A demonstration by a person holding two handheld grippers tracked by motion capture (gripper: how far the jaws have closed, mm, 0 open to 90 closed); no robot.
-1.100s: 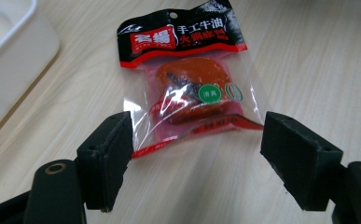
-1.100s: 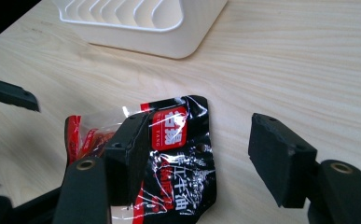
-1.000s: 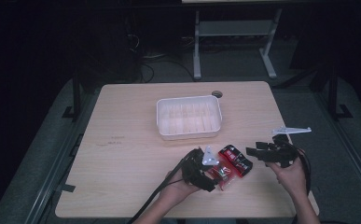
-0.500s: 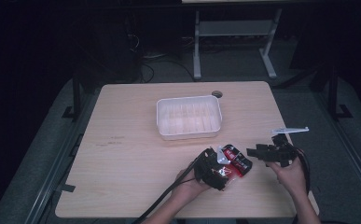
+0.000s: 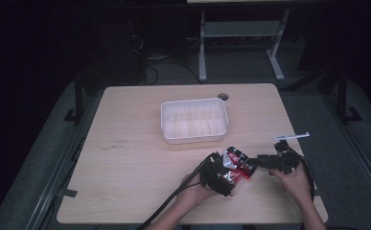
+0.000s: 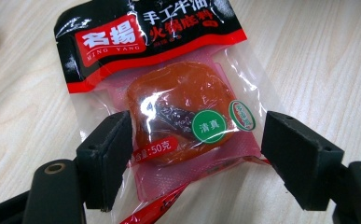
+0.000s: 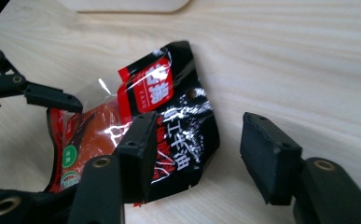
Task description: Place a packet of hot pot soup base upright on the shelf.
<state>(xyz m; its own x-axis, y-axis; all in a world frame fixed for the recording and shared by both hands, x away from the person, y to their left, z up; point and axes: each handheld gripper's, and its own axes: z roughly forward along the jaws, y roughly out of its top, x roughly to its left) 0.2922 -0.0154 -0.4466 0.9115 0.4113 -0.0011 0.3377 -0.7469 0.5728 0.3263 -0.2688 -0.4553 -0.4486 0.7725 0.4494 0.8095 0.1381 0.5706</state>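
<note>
Your left gripper (image 6: 194,158) holds its jaws wide around the sauce packet (image 6: 183,112), low and centre in the frame, pads not pressing. Your right gripper (image 7: 192,154) has just been closing, jaws apart beside the packet's black top edge, probably so both ends get gripped. The white tray (image 5: 194,120), upper centre, looks empty.

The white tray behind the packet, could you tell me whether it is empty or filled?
Empty: the white tray shows only its bare ribbed floor in the high view.
</note>
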